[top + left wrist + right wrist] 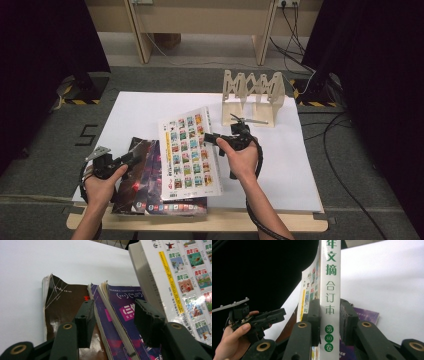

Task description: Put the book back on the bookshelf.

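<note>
High view: the right gripper (212,138) lifts the white book (189,152) above the dark books (145,180) at the table's (280,165) near-left edge.

Left gripper view: the left gripper (113,320) hangs open over them.

Right gripper view: jaws clamp the spine; thick, heavy, glossy, so grip deep.

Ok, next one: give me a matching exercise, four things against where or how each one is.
1 white book
2 wooden rack
3 purple books
4 left gripper

a empty, at the table's far side
b lying flat on the table
c open, over the lying books
d clamped at its spine by the right gripper

Pairs: 1-d, 2-a, 3-b, 4-c
</note>
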{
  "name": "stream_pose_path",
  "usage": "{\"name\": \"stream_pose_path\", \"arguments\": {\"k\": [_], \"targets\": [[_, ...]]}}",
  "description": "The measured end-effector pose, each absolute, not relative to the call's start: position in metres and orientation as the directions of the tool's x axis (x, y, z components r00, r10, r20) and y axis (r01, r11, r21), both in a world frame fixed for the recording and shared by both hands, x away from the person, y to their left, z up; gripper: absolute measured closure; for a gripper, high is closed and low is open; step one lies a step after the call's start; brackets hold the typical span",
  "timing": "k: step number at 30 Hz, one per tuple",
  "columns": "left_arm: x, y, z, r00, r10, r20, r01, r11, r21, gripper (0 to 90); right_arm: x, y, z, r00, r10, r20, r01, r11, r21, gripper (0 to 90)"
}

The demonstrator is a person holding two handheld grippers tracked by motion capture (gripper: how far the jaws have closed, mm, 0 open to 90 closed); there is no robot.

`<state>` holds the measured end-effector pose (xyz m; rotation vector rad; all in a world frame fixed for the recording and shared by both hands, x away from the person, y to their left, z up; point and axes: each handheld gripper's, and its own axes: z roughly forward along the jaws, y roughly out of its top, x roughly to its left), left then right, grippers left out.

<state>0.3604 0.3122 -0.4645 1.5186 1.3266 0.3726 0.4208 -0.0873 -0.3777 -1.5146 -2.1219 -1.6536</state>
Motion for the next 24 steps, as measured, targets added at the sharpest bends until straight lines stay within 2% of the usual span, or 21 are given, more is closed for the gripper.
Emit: {"name": "stream_pose_path", "arguments": {"k": [24], "targets": [[0.363, 0.312, -0.465, 0.327, 0.870, -0.369, 0.531, 0.154, 0.833, 48.7, 0.416, -0.125, -0.359, -0.500, 0.701, 0.508, 0.581, -0.163, 0.797, 74.9]]}}
